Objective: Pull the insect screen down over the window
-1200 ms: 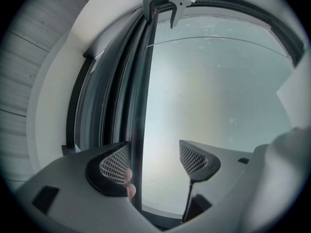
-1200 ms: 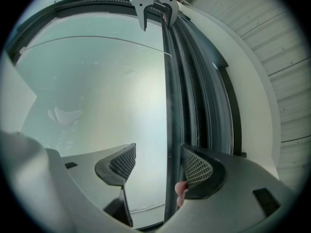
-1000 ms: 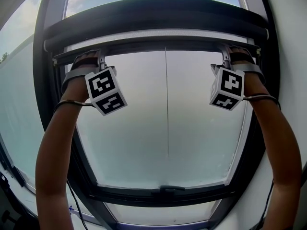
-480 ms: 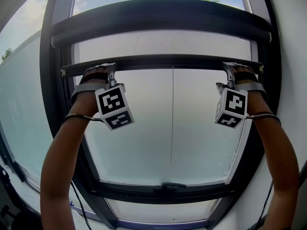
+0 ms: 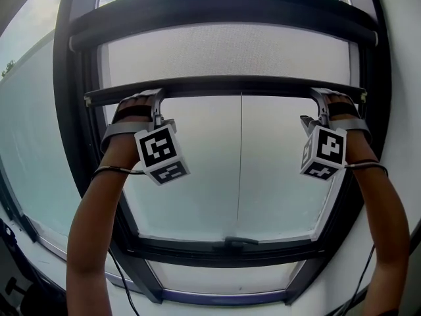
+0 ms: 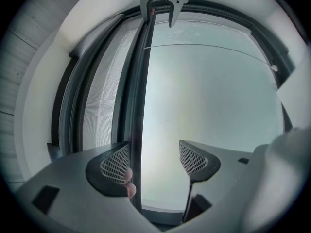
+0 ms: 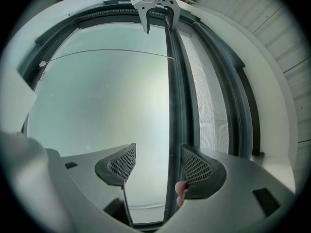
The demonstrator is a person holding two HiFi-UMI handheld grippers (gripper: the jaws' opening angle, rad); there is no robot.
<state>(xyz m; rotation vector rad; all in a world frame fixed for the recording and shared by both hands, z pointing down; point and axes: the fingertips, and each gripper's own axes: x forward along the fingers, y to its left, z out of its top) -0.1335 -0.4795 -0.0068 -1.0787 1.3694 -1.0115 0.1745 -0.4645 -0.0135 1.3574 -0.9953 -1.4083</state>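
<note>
The insect screen's grey mesh (image 5: 230, 51) hangs from the dark roller housing (image 5: 223, 12) down to its dark pull bar (image 5: 223, 84), which spans the window. My left gripper (image 5: 156, 96) hooks over the bar's left end and my right gripper (image 5: 320, 96) over its right end. In the left gripper view the bar (image 6: 141, 91) runs beside the left jaw of my left gripper (image 6: 154, 160), with the jaws wide apart. In the right gripper view the bar (image 7: 174, 91) lies against the right jaw of my right gripper (image 7: 159, 165), which is also open.
Below the bar the frosted-looking window pane (image 5: 237, 170) is uncovered down to the sash's bottom rail with its handle (image 5: 238, 242). The dark window frame (image 5: 66, 110) closes in both sides. A white wall reveal (image 5: 404, 78) stands on the right.
Both grippers have come down with the pull bar. More mesh shows between the roller housing and the bar than a second ago.
</note>
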